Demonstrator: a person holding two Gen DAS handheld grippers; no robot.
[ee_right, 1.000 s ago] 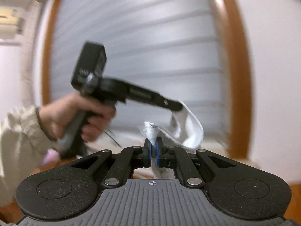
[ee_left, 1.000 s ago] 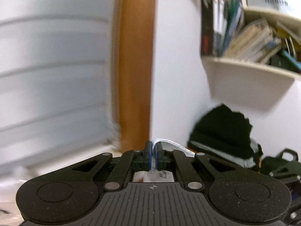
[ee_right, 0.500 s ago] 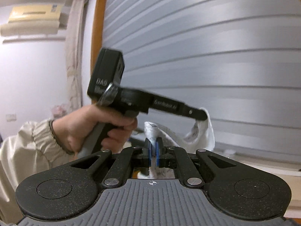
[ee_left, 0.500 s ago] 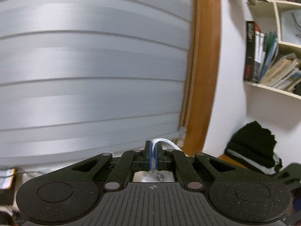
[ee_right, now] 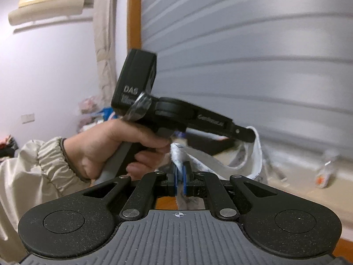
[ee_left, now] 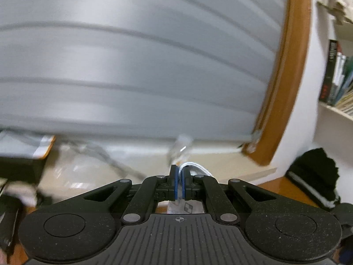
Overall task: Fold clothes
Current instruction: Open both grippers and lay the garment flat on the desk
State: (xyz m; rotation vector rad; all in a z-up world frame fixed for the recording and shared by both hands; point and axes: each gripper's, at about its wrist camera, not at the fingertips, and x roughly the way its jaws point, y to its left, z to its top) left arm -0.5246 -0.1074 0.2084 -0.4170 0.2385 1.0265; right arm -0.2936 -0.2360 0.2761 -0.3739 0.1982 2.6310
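Left wrist: my left gripper pinches white cloth, thin folded edge poking past blue pads.

Right wrist: my right gripper clamps same cloth; white, grey-printed, crumpled, sagging airborne between both grippers before grey blind.

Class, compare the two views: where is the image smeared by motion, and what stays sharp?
Left wrist view: grey blind and sill clutter smeared; left gripper crisp, shut on white cloth. Right wrist view: blind slats softly blurred, right gripper sharp, fisheye bends the orange frame.
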